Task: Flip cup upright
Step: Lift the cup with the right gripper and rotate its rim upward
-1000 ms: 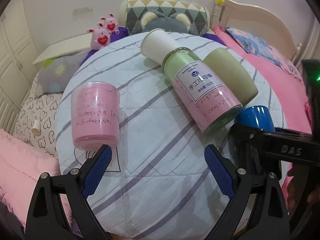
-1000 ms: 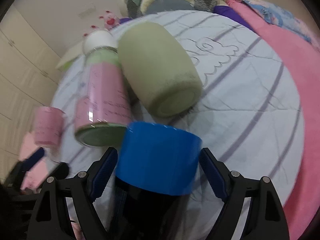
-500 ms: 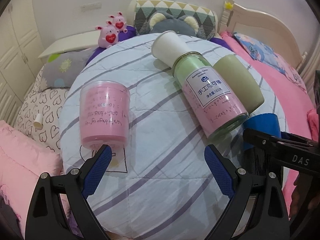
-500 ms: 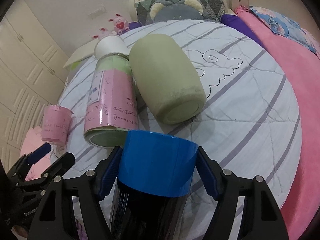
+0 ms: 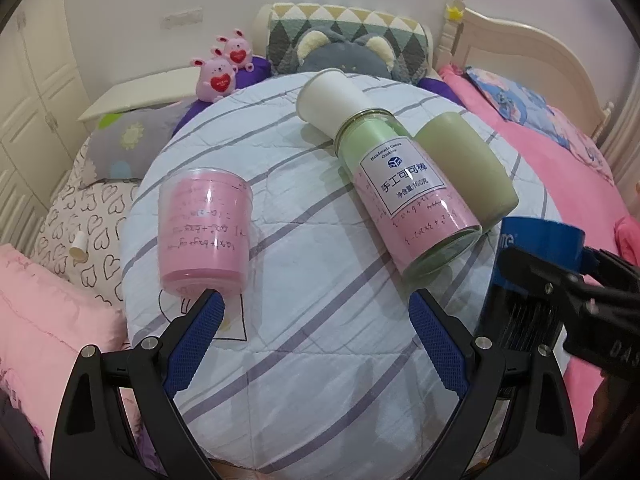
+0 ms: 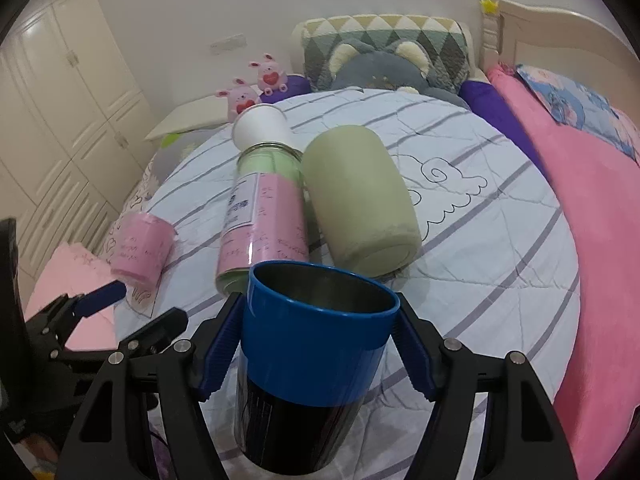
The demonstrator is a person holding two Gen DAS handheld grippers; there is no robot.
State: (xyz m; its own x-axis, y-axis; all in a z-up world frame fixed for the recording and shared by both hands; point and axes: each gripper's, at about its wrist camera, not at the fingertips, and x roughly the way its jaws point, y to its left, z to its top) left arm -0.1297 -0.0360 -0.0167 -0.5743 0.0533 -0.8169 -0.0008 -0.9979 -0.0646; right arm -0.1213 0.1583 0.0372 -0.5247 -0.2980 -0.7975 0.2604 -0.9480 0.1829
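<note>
My right gripper (image 6: 316, 336) is shut on a blue-and-black cup (image 6: 312, 364) and holds it nearly upright, with its open mouth facing up toward the camera. The same cup (image 5: 532, 276) shows at the right edge of the left wrist view, clamped in the right gripper. My left gripper (image 5: 316, 320) is open and empty above the round striped cushion (image 5: 312, 360). A pink cup (image 5: 204, 236) lies on its side just beyond the left finger. A green-and-pink jar (image 5: 404, 204), a white paper cup (image 5: 332, 100) and an olive cup (image 5: 464, 168) lie on their sides further back.
The cushion sits on a bed with a pink blanket (image 6: 592, 240) on the right and a pink pillow (image 5: 48, 320) on the left. Plush toys (image 5: 224, 68) and a patterned pillow (image 5: 348, 36) lie at the headboard. White wardrobes (image 6: 52, 120) stand on the left.
My right gripper has closed on the blue cup and tilted it, so its open mouth now faces up. The left gripper has pulled back slightly and stays open.
</note>
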